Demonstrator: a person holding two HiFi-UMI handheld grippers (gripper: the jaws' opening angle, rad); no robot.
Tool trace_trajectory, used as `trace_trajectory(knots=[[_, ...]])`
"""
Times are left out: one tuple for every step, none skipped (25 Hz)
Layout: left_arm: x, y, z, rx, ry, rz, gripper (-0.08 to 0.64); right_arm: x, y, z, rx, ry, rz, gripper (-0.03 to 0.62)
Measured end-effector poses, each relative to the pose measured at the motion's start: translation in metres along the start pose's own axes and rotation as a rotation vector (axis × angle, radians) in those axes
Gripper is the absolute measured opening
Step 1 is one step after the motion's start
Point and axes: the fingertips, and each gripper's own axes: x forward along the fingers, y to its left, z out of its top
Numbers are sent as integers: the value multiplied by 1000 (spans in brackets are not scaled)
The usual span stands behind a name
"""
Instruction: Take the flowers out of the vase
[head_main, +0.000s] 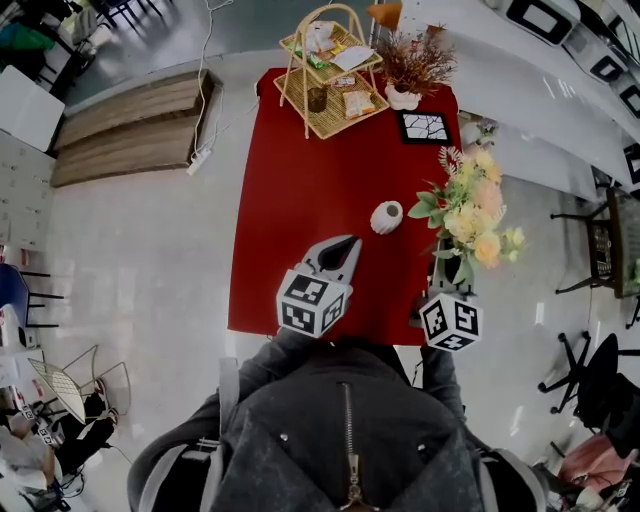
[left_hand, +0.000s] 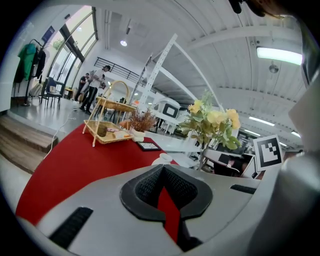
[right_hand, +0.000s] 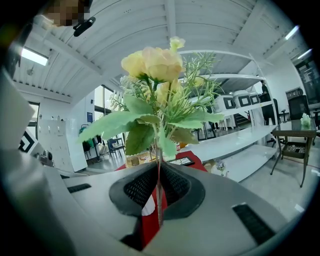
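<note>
A bunch of yellow and peach artificial flowers (head_main: 470, 210) with green leaves hangs over the right edge of the red table (head_main: 300, 200), clear of the small white vase (head_main: 386, 216). My right gripper (head_main: 447, 292) is shut on the stems. In the right gripper view the thin stems (right_hand: 159, 195) run up between the pads to the blooms (right_hand: 155, 65). My left gripper (head_main: 345, 245) hovers over the table just in front of the vase, shut and holding nothing. From the left gripper (left_hand: 162, 172) view the vase (left_hand: 162, 159) sits just past the jaws, and the flowers (left_hand: 210, 122) are to the right.
At the table's far end stand a two-tier wicker basket stand (head_main: 330, 70), a dried plant in a white pot (head_main: 412, 65) and a black framed tile (head_main: 424, 126). A dark chair (head_main: 600, 250) is on the floor to the right. People (left_hand: 92, 87) stand far behind.
</note>
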Motion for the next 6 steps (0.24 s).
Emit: trace_trajectory(knots=[[0,0,0,-1,1,0,8,0,0,0,0,0,0,29],[1,-1,0,-1,1,-1,8,0,-1,0,0,0,0,29],[1,-1,0,-1,2,-2,8,0,-1,1,0,1,-2,29],[1,-1,-1,-1,2,-2,8,0,-2,1,1,1,-3,29],[2,-1,-1,-1,2,-3,8,-1,-2,0,2,1,-5,29],[2,-2,-1,-1,3,-4,8,-1,-3,0,2,1,-7,29]])
